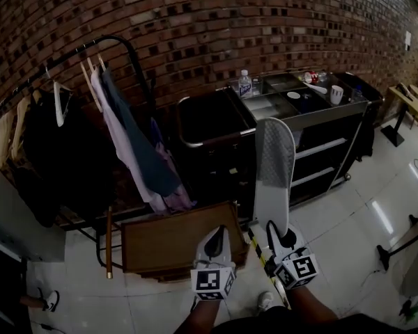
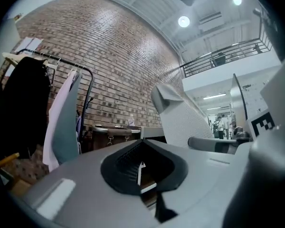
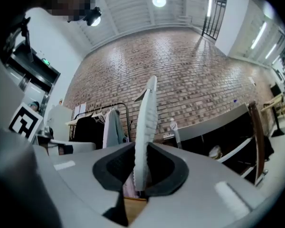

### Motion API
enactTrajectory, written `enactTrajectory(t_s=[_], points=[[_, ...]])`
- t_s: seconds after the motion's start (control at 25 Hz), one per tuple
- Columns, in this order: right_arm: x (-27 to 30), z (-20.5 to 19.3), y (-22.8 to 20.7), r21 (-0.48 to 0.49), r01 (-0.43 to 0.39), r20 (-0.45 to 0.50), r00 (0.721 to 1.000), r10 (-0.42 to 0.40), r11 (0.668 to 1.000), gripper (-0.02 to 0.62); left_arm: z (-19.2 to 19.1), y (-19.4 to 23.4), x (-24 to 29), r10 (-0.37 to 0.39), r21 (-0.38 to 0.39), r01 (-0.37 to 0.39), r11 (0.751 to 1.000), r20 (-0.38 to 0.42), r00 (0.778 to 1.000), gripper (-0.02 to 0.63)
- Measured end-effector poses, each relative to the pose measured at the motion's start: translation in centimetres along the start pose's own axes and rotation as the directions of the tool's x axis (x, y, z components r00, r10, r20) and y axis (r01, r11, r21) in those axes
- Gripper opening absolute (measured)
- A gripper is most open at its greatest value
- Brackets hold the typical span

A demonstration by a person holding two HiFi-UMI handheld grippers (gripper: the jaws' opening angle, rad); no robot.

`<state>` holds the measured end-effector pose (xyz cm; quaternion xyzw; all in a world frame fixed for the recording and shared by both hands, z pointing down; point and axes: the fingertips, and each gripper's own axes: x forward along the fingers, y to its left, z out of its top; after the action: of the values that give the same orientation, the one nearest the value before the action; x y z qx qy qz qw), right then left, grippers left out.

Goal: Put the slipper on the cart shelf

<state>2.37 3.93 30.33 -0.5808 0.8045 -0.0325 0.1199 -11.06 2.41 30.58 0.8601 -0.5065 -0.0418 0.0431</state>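
A long white slipper with a grey textured sole (image 1: 273,176) stands upright, its heel end pinched in my right gripper (image 1: 279,234), which is shut on it. In the right gripper view the slipper (image 3: 145,127) rises edge-on from between the jaws (image 3: 141,177). The cart (image 1: 313,113), steel-topped with pale shelves (image 1: 322,149) below, stands just beyond the slipper to the right. My left gripper (image 1: 219,234) hovers beside the right one over a wooden box, its jaws shut with nothing in them (image 2: 141,171). The slipper (image 2: 183,120) shows to its right.
A clothes rack (image 1: 70,54) with hanging garments (image 1: 136,145) fills the left. A wooden box (image 1: 171,245) sits on the floor below my grippers. Bottles and cups (image 1: 245,84) crowd the cart top. A brick wall (image 1: 216,19) runs behind; a small table (image 1: 411,99) stands far right.
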Motion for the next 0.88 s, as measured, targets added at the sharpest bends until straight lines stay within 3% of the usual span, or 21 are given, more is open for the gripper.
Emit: enactTrajectory(t_s=[0.16,0.48,0.88], points=[[1.5,1.9,-0.7,0.034,-0.039,0.043,0.998,0.038,0.999,0.067,1.5,-0.4,0.8,0.031,0.015,-0.032,0.999,0.041,0.999,0.015],[2.6,1.0,-2.8,-0.012,-0.081,-0.003,0.997,0.081,0.997,0.069,2.6,-1.1,3.0,0.058,0.026,-0.061,0.998,0.095,0.994,0.017],[0.5,-2.3,-11.2,-0.079,-0.054,-0.116,0.992,0.045,0.995,0.069,-1.1,-4.9,8.0,0.083,0.047,-0.086,0.995,0.056,0.995,0.017]])
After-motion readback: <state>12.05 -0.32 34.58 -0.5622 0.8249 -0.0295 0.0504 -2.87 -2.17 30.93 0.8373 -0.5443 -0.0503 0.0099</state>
